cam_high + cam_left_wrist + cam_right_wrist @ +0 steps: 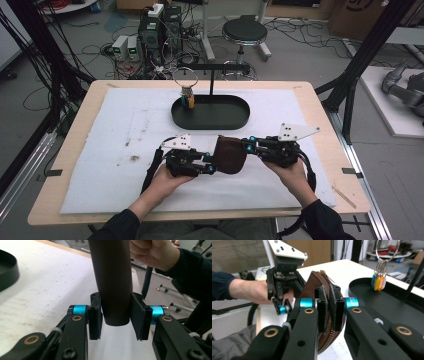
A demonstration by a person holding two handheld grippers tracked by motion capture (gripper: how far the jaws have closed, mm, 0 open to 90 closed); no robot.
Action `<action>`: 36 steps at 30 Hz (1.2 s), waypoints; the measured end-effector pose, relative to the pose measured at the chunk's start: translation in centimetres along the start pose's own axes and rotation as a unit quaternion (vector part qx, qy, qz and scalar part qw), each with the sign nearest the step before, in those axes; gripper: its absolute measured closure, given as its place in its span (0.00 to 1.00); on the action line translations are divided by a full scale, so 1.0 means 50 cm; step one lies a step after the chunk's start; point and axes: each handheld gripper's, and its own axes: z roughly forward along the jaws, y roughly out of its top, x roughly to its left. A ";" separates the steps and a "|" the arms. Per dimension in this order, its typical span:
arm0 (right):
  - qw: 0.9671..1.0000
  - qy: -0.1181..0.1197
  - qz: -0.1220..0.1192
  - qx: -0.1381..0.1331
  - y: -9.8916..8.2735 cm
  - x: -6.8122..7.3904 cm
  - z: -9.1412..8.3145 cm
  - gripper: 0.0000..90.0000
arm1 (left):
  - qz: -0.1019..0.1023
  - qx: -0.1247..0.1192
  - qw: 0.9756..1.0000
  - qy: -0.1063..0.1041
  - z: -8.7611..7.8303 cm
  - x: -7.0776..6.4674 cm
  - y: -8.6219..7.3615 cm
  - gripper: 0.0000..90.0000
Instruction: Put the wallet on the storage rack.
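Right gripper (329, 307) pinching brown pouch (230, 155) edge, left gripper (116, 315) jaws clasping its opposite end

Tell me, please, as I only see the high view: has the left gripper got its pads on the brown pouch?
Observer: Yes, the left gripper has a pad against each side of the brown pouch at its end.
Operator: And what is the right gripper holding?
Observer: The right gripper is shut on the pouch's zipped edge; zipper teeth show below its pads.
Operator: Thanks. What hangs over the black tray?
Observer: A key ring with yellow and orange tags.
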 end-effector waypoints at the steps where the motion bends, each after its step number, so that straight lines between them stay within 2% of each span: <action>1: 1.000 0.002 0.003 -0.001 0.000 -0.002 0.000 0.91 | 0.007 0.007 1.000 0.003 -0.002 -0.001 0.003 0.71; 3: 1.000 0.003 0.004 -0.012 0.002 -0.003 -0.003 0.86 | 0.023 0.028 0.999 0.009 -0.004 -0.006 0.008 0.73; 5: 1.000 -0.003 0.000 -0.014 0.005 -0.004 -0.004 0.73 | 0.037 0.048 0.998 0.011 0.000 -0.012 0.010 0.73; 11: 1.000 0.026 0.010 0.009 0.008 -0.005 0.008 0.58 | 0.061 0.077 0.995 0.000 0.016 -0.026 0.013 0.73; 14: 0.998 0.052 0.011 0.032 0.008 -0.008 0.021 0.47 | 0.070 0.092 0.993 -0.002 0.020 -0.030 0.015 0.74; 17: 0.996 0.076 0.009 0.052 0.005 -0.006 0.033 0.46 | 0.075 0.096 0.993 -0.004 0.019 -0.031 0.019 0.74; 18: 0.995 0.082 0.011 0.062 0.004 -0.003 0.037 0.46 | 0.072 0.089 0.993 -0.004 0.020 -0.032 0.019 0.74; 20: 0.994 0.080 -0.001 0.072 0.001 0.000 0.047 0.46 | 0.080 0.099 0.992 -0.002 0.018 -0.032 0.020 0.74; 21: 0.994 0.077 -0.002 0.073 0.000 -0.001 0.048 0.49 | 0.080 0.099 0.992 -0.003 0.017 -0.033 0.020 0.74; 23: 0.993 0.085 0.006 0.076 -0.001 -0.005 0.044 0.52 | 0.082 0.096 0.992 -0.005 0.017 -0.034 0.021 0.74; 24: 0.993 0.089 0.008 0.074 -0.001 -0.007 0.042 0.51 | 0.081 0.094 0.992 -0.004 0.017 -0.035 0.021 0.74; 27: 0.993 0.079 0.020 0.083 -0.004 -0.013 0.043 0.40 | 0.090 0.092 0.992 -0.008 0.015 -0.037 0.025 0.74; 28: 0.993 0.081 0.025 0.085 -0.006 -0.015 0.045 0.40 | 0.091 0.093 0.991 -0.008 0.015 -0.038 0.026 0.74; 32: 0.990 0.103 0.020 0.099 -0.009 -0.010 0.053 0.44 | 0.096 0.090 0.991 -0.014 0.012 -0.038 0.029 0.74; 33: 0.988 0.109 0.016 0.105 -0.010 -0.009 0.054 0.52 | 0.099 0.091 0.991 -0.012 0.011 -0.039 0.030 0.74; 36: 0.988 0.117 0.007 0.101 -0.010 -0.007 0.053 0.57 | 0.103 0.085 0.991 -0.013 0.008 -0.041 0.032 0.74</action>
